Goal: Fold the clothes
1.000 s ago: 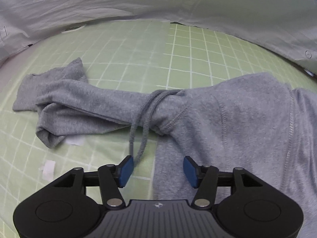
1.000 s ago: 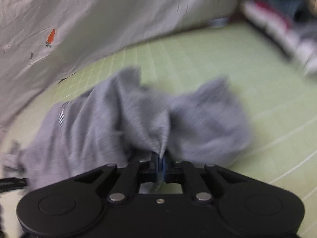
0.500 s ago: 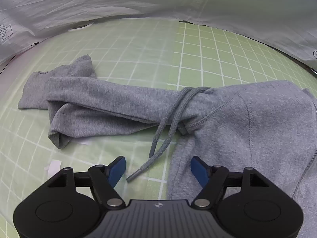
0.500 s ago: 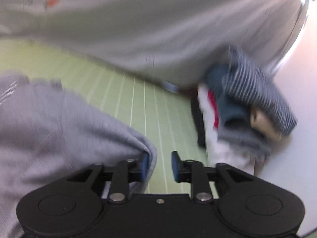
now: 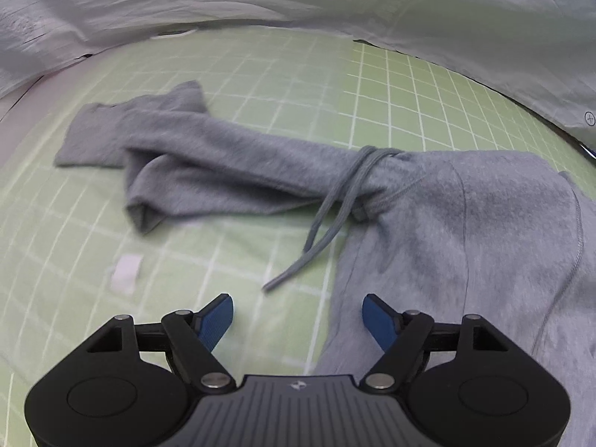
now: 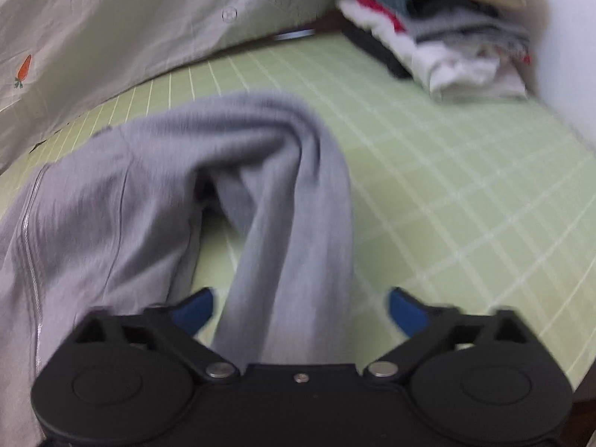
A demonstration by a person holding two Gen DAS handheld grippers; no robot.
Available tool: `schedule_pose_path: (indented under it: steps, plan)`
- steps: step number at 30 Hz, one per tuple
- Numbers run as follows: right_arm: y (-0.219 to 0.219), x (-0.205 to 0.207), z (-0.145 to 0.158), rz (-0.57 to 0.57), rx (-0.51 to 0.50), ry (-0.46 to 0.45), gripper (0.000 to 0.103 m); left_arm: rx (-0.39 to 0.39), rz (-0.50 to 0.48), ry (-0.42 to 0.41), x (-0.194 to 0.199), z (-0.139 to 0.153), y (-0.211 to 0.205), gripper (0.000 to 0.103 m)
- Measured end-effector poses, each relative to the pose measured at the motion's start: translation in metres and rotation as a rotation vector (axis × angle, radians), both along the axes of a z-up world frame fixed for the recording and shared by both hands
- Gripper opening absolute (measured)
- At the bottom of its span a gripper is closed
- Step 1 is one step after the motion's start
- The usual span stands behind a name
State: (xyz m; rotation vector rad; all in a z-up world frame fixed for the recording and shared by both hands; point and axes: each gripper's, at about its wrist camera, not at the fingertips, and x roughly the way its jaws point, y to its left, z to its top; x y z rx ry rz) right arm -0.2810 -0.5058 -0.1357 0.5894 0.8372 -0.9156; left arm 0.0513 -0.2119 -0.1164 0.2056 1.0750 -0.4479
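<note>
Jaws of your right gripper (image 6: 300, 311) have just sprung wide, releasing the grey hoodie (image 6: 123, 201) sleeve (image 6: 294, 231); left gripper (image 5: 298, 320) also gapes empty.

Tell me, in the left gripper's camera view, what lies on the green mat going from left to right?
Left to right: grey sleeve stretched across the green grid mat, with a small white tag nearer the camera → grey drawstring → body of the grey hoodie.
</note>
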Motion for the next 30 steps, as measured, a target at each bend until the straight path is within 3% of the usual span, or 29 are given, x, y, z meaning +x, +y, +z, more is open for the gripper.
schedule_pose_path:
  steps: [9, 13, 15, 16, 17, 18, 20, 22, 27, 30]
  plan:
    - [0.027, -0.006, -0.007, 0.119, 0.027, 0.108, 0.103, -0.016, 0.020, 0.008, -0.035, 0.003, 0.021, 0.077]
    - [0.027, -0.017, -0.005, 0.135, 0.075, 0.109, 0.095, -0.003, 0.014, 0.012, -0.055, 0.004, 0.022, 0.078]
    - [0.025, -0.020, -0.001, 0.173, 0.076, 0.108, 0.081, -0.003, 0.024, 0.016, -0.060, 0.005, 0.023, 0.078]
    - [0.026, -0.020, 0.001, 0.202, 0.067, 0.110, 0.063, -0.003, 0.032, 0.018, -0.062, 0.005, 0.024, 0.078]
    - [0.026, -0.019, 0.004, 0.238, 0.058, 0.107, 0.029, -0.004, 0.038, 0.019, -0.062, 0.004, 0.024, 0.078]
    - [0.024, -0.019, 0.007, 0.274, 0.067, 0.091, 0.008, -0.004, 0.044, 0.018, -0.063, 0.004, 0.024, 0.078]
    - [0.016, -0.019, 0.013, 0.293, 0.061, 0.060, 0.005, -0.003, 0.047, 0.018, -0.064, 0.003, 0.023, 0.078]
    - [0.008, -0.019, 0.030, 0.306, -0.040, 0.082, 0.005, 0.000, 0.046, 0.021, -0.066, 0.000, 0.023, 0.078]
    - [-0.025, -0.020, 0.087, 0.260, -0.429, 0.203, 0.005, 0.006, 0.062, 0.036, -0.066, -0.009, 0.022, 0.080]
    - [-0.037, -0.011, 0.105, 0.255, -0.717, 0.366, 0.007, 0.010, 0.066, 0.036, -0.063, -0.009, 0.019, 0.081]
